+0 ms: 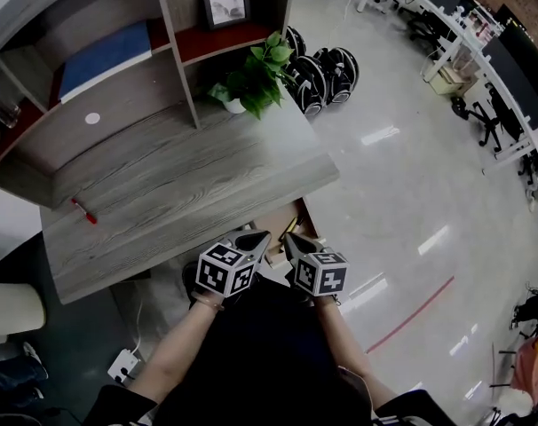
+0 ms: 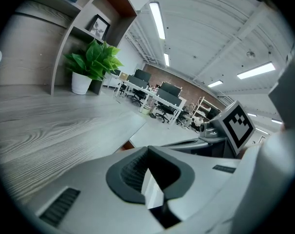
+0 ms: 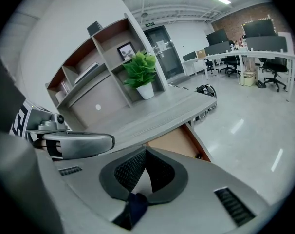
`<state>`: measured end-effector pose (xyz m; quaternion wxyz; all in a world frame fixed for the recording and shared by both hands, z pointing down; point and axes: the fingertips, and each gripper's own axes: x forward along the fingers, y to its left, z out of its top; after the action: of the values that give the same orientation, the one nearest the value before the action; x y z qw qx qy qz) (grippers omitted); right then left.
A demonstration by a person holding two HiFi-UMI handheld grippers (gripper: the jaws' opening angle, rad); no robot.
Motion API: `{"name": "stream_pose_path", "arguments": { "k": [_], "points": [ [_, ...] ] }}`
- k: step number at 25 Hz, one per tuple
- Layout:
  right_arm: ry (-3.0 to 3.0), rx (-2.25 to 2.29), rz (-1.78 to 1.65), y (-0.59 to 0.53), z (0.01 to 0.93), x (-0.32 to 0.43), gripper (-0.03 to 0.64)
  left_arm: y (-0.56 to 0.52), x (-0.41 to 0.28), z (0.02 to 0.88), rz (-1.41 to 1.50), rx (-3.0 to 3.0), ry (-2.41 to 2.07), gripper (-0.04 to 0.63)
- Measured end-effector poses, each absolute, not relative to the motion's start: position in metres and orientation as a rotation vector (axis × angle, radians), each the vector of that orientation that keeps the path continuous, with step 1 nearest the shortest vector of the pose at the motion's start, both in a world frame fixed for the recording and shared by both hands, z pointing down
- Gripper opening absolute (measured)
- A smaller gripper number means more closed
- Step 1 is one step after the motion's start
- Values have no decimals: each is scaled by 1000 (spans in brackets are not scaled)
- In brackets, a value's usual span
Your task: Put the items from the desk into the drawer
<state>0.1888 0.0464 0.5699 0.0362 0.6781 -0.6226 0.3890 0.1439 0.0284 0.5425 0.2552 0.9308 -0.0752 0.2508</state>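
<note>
Pen check: spotted red pen [image 1: 83, 211] lying on grey desk [image 1: 189, 185], mid-left of frame, well apart from both grippers. Saw drawer [image 1: 273, 218] standing open under desk's front edge, centre frame. Found L gripper [image 1: 258, 238] & R gripper [image 1: 289, 238] side by side just below drawer, each w/ jaws pressed together, nothing btwn. Noted potted plant [image 1: 256, 78] at desk's upper-right corner.
</note>
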Motion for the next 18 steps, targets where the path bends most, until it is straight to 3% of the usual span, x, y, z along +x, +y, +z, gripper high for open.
{"name": "stream_pose_path", "arguments": {
  "k": [18],
  "points": [
    [-2016,2034,1127,24,553,162,-6,16,113,543,666,2511,-345,15]
  ]
}}
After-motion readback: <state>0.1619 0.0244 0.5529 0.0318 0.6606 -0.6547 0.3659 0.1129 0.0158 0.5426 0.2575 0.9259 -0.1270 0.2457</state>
